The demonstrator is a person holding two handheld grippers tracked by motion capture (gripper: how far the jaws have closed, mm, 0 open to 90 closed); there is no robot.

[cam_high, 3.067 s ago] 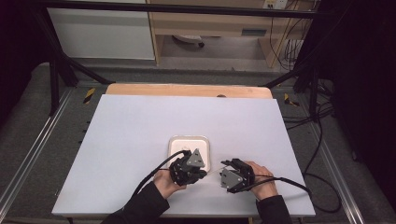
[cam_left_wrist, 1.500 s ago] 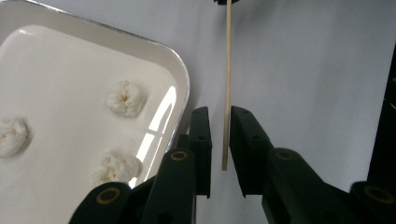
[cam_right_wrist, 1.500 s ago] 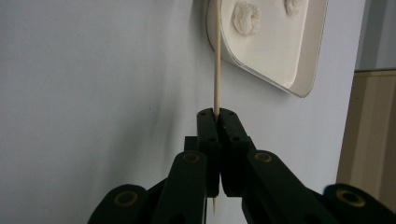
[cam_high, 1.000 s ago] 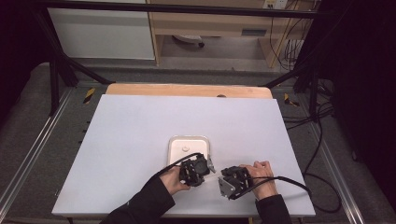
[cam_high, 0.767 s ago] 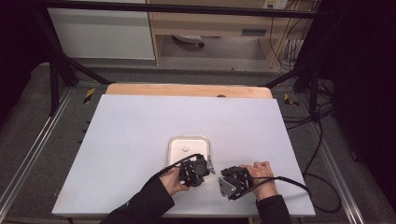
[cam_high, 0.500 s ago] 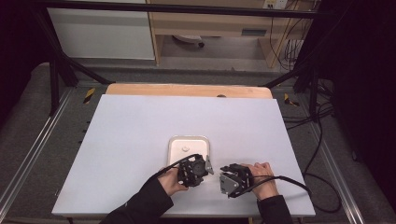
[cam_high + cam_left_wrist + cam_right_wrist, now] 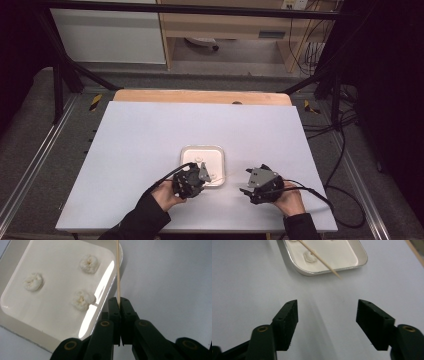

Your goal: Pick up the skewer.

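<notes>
Left gripper (image 7: 119, 305) pinches a thin wooden skewer (image 7: 118, 272) at its near end: light, stiff, snappable. Right gripper (image 7: 327, 322) wide, empty. Soft white puffs (image 7: 83, 299) in tray (image 7: 15, 326).

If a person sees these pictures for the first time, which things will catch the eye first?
First, the thin wooden skewer, pinched between the shut jaws of the left gripper and pointing past the edge of the white tray. Next, three white puffy pieces lying apart in that tray. The right gripper stands wide open over the bare table.

Right gripper (image 7: 327, 322) gapes before skewer (image 7: 322, 261) over tray (image 7: 362, 258).
</notes>
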